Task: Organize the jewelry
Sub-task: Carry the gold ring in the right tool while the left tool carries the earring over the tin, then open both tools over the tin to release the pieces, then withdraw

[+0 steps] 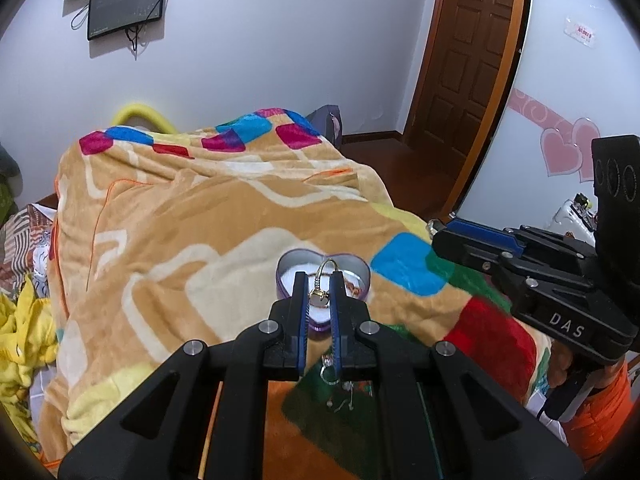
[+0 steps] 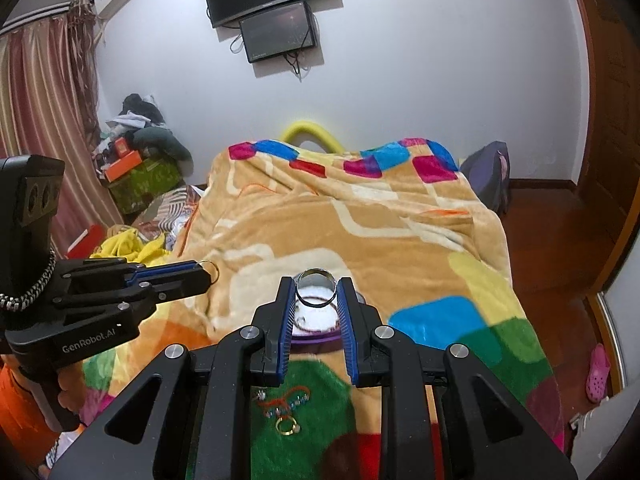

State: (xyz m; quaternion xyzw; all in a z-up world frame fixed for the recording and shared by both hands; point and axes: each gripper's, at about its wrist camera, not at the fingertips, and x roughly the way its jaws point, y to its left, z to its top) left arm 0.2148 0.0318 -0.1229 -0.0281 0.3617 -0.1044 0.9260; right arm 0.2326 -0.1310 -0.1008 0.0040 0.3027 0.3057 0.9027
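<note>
My left gripper (image 1: 317,277) is shut on a thin silver hoop with a gold charm (image 1: 321,295), held above a purple heart-shaped tin (image 1: 362,280) on the blanket. My right gripper (image 2: 315,285) is shut on a wide silver ring (image 2: 316,289), held over the same tin (image 2: 316,338), whose white lining holds a bracelet. Each gripper shows in the other view: the right gripper (image 1: 435,236) at the right edge, the left gripper (image 2: 209,273) at the left with its hoop (image 2: 211,267) sticking out. Loose jewelry (image 2: 286,400) and a gold ring (image 2: 287,426) lie on a green patch near me.
A patterned orange blanket (image 1: 200,220) covers the bed. Yellow cloth (image 2: 128,246) and cluttered boxes (image 2: 136,176) lie to the left. Two screens (image 2: 276,8) hang on the far wall. A wooden door (image 1: 468,60) and a dark bag (image 2: 488,176) stand at the right.
</note>
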